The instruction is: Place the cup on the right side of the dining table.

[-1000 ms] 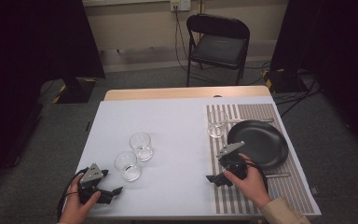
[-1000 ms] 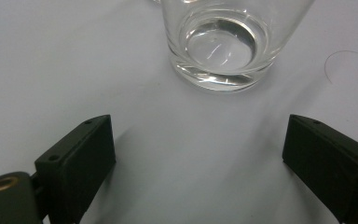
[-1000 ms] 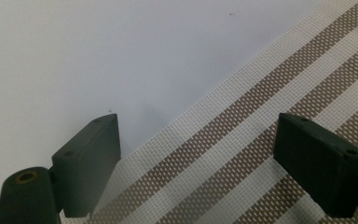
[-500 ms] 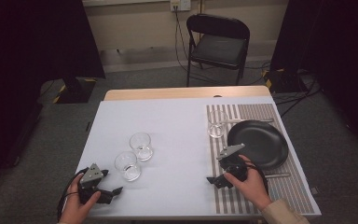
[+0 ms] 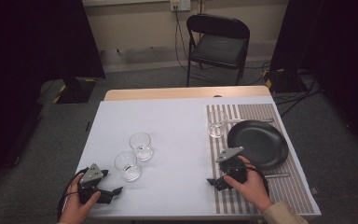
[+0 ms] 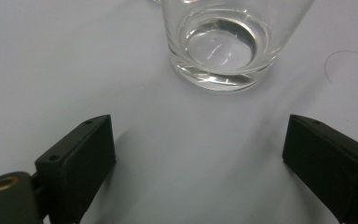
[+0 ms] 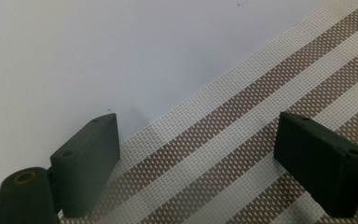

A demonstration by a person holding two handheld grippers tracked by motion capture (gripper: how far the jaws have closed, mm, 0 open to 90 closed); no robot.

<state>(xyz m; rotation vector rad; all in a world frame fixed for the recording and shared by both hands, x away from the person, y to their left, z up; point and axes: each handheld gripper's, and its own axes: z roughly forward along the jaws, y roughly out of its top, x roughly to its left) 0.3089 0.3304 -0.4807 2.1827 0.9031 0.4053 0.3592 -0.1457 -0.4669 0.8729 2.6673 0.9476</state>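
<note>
- Clear glass tumbler (image 5: 127,165) stands upright on the white table (image 5: 177,126), near the front-left corner; it also shows straight ahead of the left gripper's jaws in the left gripper view (image 6: 223,42).
- Left gripper (image 5: 114,191) rests low on the table just in front of that tumbler, jaws spread wide, nothing between them. Not touching the glass.
- Second tumbler (image 5: 141,145) sits just behind and to the right of the first, upright, close beside it; can't tell if they touch.
- Right gripper (image 5: 213,182) sits at the left edge of the striped placemat (image 5: 279,196), jaws wide apart and empty. In the right gripper view the jaws straddle the mat's edge (image 7: 242,140), one over white table, one over the stripes.
- Black plate (image 5: 258,143) lies on the placemat, just behind the right hand (image 5: 249,184).
- Third glass (image 5: 217,123) stands upright at the mat's back-left corner, beside the plate.
- Some cutlery next to the plate, too small to identify.
- Folding chair (image 5: 219,44) beyond the far side of the table.
</note>
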